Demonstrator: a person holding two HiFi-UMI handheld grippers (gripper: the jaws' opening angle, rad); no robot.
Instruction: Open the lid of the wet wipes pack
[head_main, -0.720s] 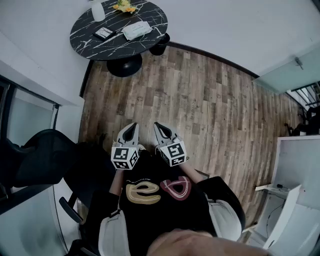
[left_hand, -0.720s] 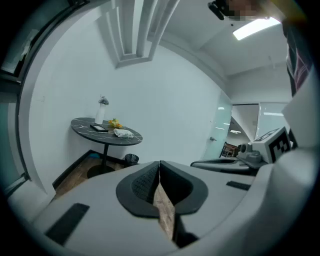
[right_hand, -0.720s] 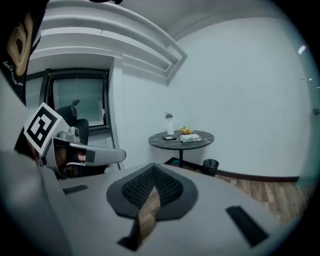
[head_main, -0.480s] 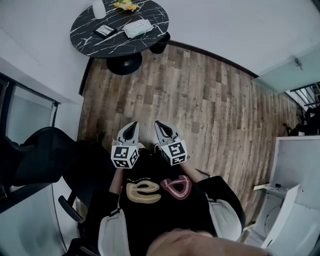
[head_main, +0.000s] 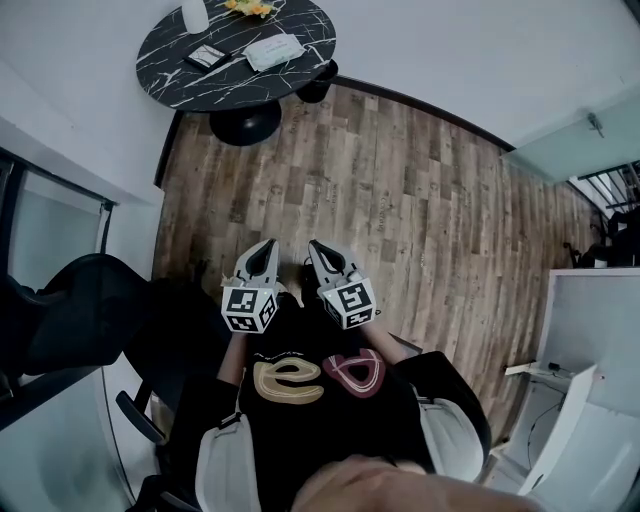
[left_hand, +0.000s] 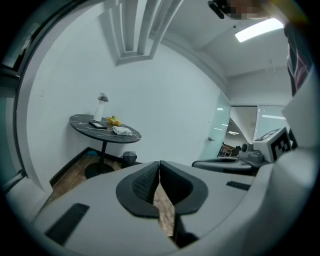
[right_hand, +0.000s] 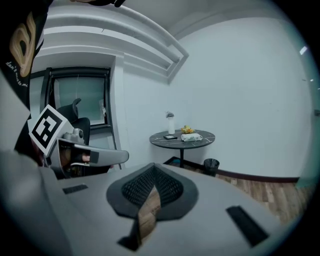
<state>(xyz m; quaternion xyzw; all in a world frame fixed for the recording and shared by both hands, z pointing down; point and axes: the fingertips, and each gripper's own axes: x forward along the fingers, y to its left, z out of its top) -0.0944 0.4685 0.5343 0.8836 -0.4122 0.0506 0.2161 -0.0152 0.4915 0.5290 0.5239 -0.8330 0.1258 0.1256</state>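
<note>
Though far off, wipes pack (head_main: 273, 51) near table (head_main: 172, 72) edge.

It looks like an office or meeting room. It has bare white walls (head_main: 450, 50) and a wood-plank floor (head_main: 400, 200). A round black marble-look table (head_main: 180, 75) stands by the wall with a small bin (right_hand: 211, 165) beside it. There are also a black office chair (head_main: 80, 310), a glass door (left_hand: 220, 125) and a ceiling strip light (left_hand: 257, 30).
</note>
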